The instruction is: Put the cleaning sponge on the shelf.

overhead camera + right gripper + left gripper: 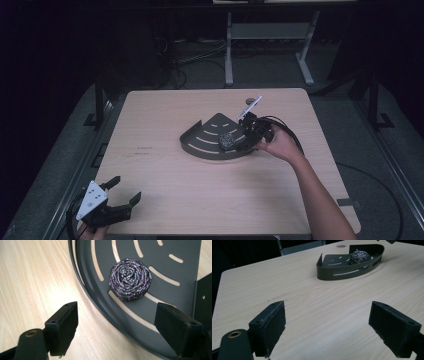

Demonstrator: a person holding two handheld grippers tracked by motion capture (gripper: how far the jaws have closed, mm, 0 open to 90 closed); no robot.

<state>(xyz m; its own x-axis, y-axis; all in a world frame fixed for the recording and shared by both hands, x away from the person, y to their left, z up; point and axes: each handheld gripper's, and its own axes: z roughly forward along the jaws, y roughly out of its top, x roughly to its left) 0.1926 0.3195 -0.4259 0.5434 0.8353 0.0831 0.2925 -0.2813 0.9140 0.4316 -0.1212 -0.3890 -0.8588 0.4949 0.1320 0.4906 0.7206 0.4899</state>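
Note:
A dark quarter-round slotted tray (200, 142) (329, 272) (180, 247) lies on the middle of the wooden table. A coiled steel-wool scourer (226, 140) (359, 257) (130, 279) rests inside it near the curved rim. My right gripper (248, 136) (116, 325) hovers just over the tray's rim, jaws open and empty, with the scourer a short way beyond them. My left gripper (125, 190) (327, 327) is held low at the table's near left corner, open, nothing between its pads.
The light wooden table (165, 195) has broad bare room between the tray and the left gripper. Beyond the far edge stand a white desk frame (229, 50) and cables on the dark floor. A small hole (340, 246) marks the tabletop behind the tray.

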